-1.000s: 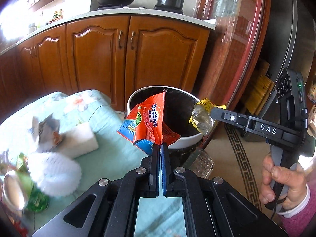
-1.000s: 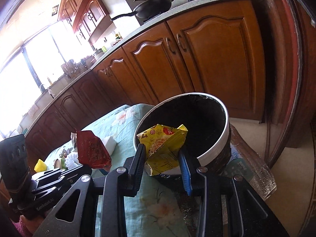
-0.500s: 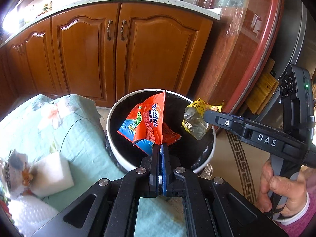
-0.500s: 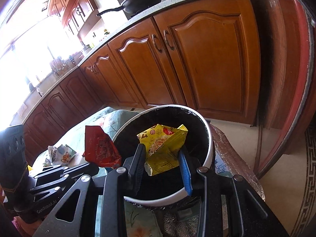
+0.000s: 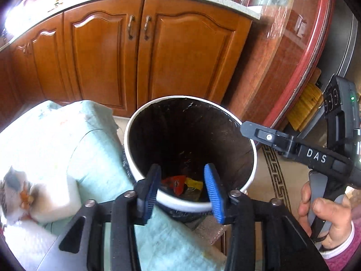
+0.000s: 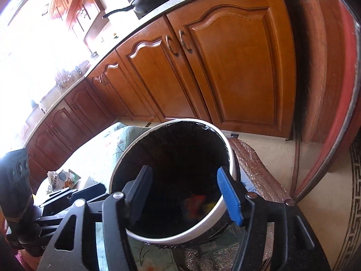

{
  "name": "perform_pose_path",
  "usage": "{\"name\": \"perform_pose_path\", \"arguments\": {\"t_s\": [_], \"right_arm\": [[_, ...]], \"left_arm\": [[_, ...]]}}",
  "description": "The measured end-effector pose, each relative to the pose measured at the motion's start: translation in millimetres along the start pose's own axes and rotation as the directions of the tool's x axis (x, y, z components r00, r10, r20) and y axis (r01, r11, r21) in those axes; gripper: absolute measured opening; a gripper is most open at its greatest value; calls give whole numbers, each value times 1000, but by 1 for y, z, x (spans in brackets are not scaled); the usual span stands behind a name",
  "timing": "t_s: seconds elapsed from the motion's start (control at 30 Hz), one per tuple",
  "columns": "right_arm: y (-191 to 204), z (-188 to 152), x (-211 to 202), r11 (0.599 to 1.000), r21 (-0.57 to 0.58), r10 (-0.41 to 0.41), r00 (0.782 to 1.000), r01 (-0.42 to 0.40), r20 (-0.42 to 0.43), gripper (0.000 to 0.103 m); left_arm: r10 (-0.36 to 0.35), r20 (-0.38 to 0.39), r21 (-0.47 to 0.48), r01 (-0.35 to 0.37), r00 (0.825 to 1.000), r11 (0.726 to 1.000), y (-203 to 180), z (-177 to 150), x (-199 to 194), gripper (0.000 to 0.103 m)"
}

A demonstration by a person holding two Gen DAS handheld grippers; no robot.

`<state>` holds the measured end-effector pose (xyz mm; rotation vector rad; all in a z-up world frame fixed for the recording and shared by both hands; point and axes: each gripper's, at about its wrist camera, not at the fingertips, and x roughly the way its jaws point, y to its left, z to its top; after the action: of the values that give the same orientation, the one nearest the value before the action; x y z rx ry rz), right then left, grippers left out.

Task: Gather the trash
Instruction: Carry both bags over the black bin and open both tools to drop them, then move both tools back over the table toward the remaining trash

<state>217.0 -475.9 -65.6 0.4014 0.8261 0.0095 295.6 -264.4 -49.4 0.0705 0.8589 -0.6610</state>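
Observation:
A white-rimmed bin (image 5: 135, 122) lined with a black bag stands beside the table. A red wrapper (image 5: 176, 183) and a yellow wrapper (image 5: 194, 184) lie at its bottom, dimly visible in the right wrist view as the red wrapper (image 6: 196, 203). My left gripper (image 5: 183, 188) hovers over the bin's near rim, jaws opening, nothing between them. My right gripper (image 6: 187, 193) hangs over the bin (image 6: 227, 151) too, jaws opening and empty; its finger (image 5: 259, 133) reaches in from the right.
A table with a pale green floral cloth (image 5: 90, 149) lies left of the bin, holding a white sponge-like block (image 5: 58, 205) and a crumpled wrapper (image 6: 61, 178). Wooden cabinets (image 5: 140, 52) stand behind. A round red-edged table (image 5: 300, 72) is at the right.
Both grippers went from shut on wrappers to open; the red and yellow wrappers dropped to the bottom of the bin. Both views moved closer over the bin.

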Motion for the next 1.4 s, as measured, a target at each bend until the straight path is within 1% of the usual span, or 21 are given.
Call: {"name": "perform_pose_path", "arguments": {"t_s": [0.07, 0.13, 0.17, 0.23, 0.33, 0.47, 0.5, 0.63, 0.73, 0.8, 0.87, 1.03, 1.2, 1.4], "right_arm": [[-2, -2, -3, 1000, 22, 13, 1000, -13, 9, 73], [0, -9, -8, 999, 39, 19, 1000, -20, 18, 90], [1, -13, -11, 999, 46, 26, 999, -27, 25, 92], [6, -20, -15, 998, 52, 31, 999, -33, 32, 93], [17, -36, -24, 998, 54, 38, 998, -40, 42, 93], [33, -56, -34, 997, 45, 54, 997, -57, 53, 94], [39, -60, -36, 998, 36, 56, 997, -59, 57, 94], [65, -77, -40, 997, -9, 80, 995, -79, 52, 95], [88, -87, -42, 994, -57, 100, 994, -98, 45, 95], [104, -94, -43, 990, -101, 101, 994, -96, 48, 96], [121, -101, -41, 983, -147, 117, 992, -110, 39, 98], [156, -118, -30, 959, -235, 159, 987, -160, -21, 99], [178, -128, -24, 942, -274, 182, 982, -191, -59, 99], [202, -137, -15, 925, -313, 198, 976, -217, -92, 99]], "left_arm": [[16, 23, -11, -16, 1000, 1000, 0, -10, -13, 62], [30, 55, -22, -29, 998, 999, -1, -22, -26, 68], [38, 70, -31, -36, 997, 999, -1, -28, -32, 72], [54, 92, -54, -49, 994, 997, -2, -45, -46, 77], [53, 116, -85, -44, 992, 995, 2, -69, -64, 77], [86, 133, -104, -73, 987, 992, 11, -100, -87, 77], [101, 133, -118, -85, 986, 989, 15, -107, -92, 78], [118, 123, -168, -96, 985, 981, 27, -135, -115, 78], [165, 124, -177, -142, 978, 974, 34, -153, -136, 78], [192, 129, -202, -163, 973, 966, 40, -162, -150, 78], [205, 135, -232, -170, 969, 958, 43, -170, -163, 78], [261, 142, -278, -215, 955, 936, 53, -194, -192, 78], [299, 123, -331, -245, 946, 911, 65, -215, -212, 78], [356, 112, -394, -288, 928, 873, 78, -227, -237, 78]]}}
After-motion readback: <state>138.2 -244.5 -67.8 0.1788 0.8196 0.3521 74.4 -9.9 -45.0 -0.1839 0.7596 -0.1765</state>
